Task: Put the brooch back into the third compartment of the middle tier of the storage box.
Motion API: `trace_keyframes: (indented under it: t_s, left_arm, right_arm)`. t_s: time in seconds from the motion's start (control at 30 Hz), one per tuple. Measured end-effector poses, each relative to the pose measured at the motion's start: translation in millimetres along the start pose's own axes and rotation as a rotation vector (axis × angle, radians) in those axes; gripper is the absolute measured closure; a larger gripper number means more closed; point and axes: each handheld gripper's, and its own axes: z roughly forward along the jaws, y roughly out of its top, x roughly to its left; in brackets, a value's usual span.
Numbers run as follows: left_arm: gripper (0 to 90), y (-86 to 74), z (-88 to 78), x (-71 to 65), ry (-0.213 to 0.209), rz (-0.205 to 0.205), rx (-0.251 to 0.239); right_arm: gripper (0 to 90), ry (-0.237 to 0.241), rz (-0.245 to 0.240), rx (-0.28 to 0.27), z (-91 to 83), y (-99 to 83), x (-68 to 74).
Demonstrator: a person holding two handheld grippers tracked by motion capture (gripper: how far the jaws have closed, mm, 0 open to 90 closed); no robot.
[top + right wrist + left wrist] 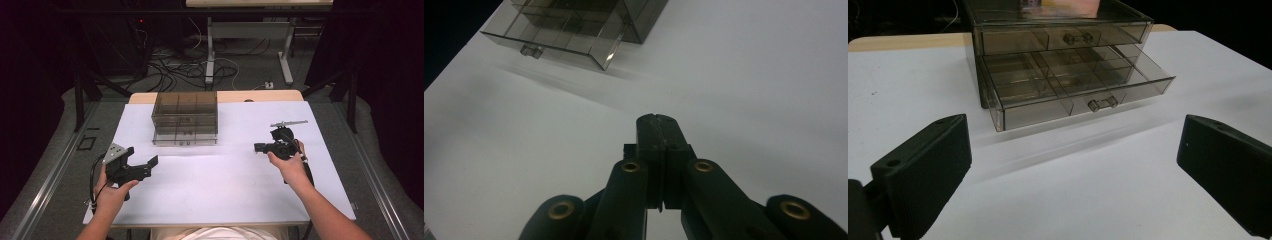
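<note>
Left gripper [142,161] spread wide, facing the drawer box [1063,55], bottom drawer [1073,92] pulled out. Right gripper [658,131] pressed together, empty. No readable writing.

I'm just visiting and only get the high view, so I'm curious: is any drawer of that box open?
Observer: Yes. The left gripper view shows the lower drawer pulled out. The upper drawer is shut.
Visitor: Is anything in the open one?
Observer: No, its compartments look empty.
Visitor: Is the right gripper holding something?
Observer: No. In the right gripper view its jaws are pressed together with nothing between them.
</note>
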Motion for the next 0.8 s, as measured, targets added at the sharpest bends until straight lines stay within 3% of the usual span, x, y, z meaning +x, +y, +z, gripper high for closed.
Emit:
trace_keyframes:
  t_s: [0.8]
  left_arm:
    - [1.2, 0.2, -0.8, 0.6, -0.002, -0.009, -0.006]
  right_arm:
    - [90.0, 0.015, -0.051, -0.001, 16.2, 35.6, 27.2]
